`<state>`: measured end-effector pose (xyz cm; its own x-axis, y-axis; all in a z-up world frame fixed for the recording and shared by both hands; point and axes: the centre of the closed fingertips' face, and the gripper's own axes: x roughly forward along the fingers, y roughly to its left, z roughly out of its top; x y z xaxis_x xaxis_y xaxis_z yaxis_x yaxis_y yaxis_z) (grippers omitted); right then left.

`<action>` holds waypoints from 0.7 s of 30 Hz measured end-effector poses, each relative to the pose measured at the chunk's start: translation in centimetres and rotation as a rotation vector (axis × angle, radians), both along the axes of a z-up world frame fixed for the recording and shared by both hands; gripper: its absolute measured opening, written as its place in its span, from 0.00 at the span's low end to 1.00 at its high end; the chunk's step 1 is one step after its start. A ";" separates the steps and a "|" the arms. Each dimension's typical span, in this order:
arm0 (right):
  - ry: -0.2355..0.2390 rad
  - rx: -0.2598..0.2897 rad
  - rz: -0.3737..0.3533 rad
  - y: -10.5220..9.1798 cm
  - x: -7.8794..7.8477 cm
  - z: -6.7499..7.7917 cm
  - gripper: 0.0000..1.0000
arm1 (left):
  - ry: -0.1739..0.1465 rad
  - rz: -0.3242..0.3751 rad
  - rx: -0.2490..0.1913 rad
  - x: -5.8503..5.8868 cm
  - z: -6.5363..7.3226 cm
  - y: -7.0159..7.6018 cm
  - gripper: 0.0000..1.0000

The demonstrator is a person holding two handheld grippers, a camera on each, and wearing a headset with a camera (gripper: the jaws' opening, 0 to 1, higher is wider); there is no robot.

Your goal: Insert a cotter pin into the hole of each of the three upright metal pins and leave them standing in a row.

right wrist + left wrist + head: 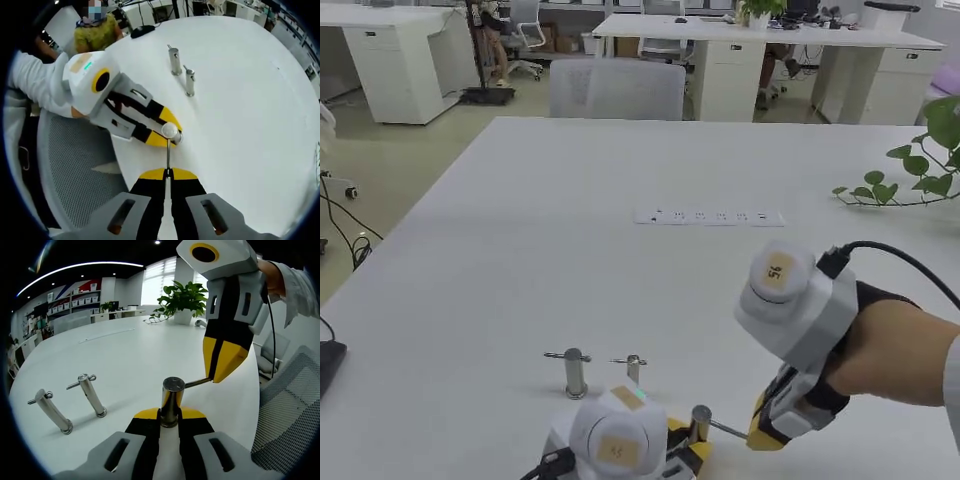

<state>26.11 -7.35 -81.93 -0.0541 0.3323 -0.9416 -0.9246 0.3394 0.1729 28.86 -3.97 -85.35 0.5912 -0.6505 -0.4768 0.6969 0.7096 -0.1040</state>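
Note:
Three upright metal pins stand on the white table (pixel 620 200). The two farther pins (pixel 575 371) (pixel 634 368) each carry a cotter pin through the top; they also stand at the left in the left gripper view (pixel 52 411) (pixel 91 394). My left gripper (pixel 170 416) is shut on the third pin (pixel 172 401), near the front edge (pixel 700 422). My right gripper (pixel 168 172) is shut on a cotter pin (pixel 168 152), whose tip reaches the third pin's head (pixel 171 132). In the head view the right gripper (pixel 760 436) holds the cotter pin (pixel 728 431) level, touching that pin.
A white power strip (pixel 710 216) lies mid-table. A leafy plant (pixel 920 170) hangs over the right edge. A grey mesh chair (pixel 616 88) stands at the table's far side, with other desks behind. A person in yellow sits beyond the table (pixel 97 30).

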 end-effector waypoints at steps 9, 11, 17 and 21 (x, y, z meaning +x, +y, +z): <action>0.021 -0.008 -0.015 0.3 0.0 0.3 0.03 | -0.002 0.000 0.002 0.1 0.0 0.1 0.11; 0.025 -0.008 -0.020 0.4 0.0 0.4 0.03 | -0.002 0.000 0.002 0.1 0.0 0.1 0.11; 0.046 0.003 -0.045 0.5 -0.2 0.4 0.03 | -0.007 -0.003 0.006 0.0 0.0 0.1 0.11; 0.053 0.002 -0.048 0.4 -0.3 0.3 0.03 | -0.020 -0.015 0.018 0.0 0.0 0.1 0.11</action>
<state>25.83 -6.96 -81.65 -0.0880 0.3374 -0.9372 -0.8967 0.3829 0.2221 28.89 -3.86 -85.34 0.5908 -0.6510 -0.4766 0.7095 0.7004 -0.0771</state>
